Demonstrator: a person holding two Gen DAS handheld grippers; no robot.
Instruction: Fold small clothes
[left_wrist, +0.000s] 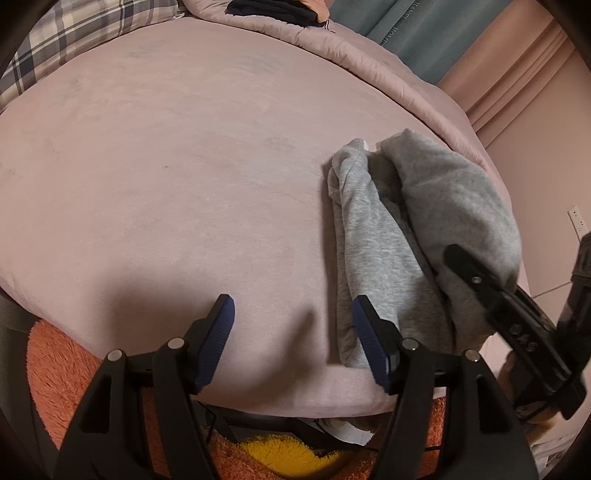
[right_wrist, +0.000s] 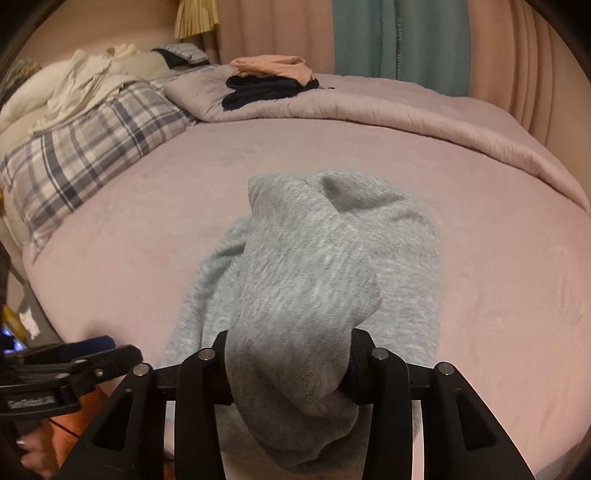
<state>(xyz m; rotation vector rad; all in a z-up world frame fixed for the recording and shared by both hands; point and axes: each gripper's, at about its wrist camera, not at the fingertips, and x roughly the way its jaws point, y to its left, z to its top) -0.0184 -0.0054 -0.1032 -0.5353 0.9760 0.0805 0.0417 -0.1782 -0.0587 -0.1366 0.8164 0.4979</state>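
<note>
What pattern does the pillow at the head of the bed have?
The pillow has a plaid check in blue-grey and white. It shows best in the right wrist view.

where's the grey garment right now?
The grey garment lies on the pink bed cover near its front right edge in the left wrist view, its near end bunched between the right gripper's fingers.

Heather-grey garment (right_wrist: 332, 258) on pale pink bedsheet (left_wrist: 166, 166), blue-and-white plaid pillow (right_wrist: 85, 155), orange-and-yellow shaggy rug (left_wrist: 55, 369).
</note>
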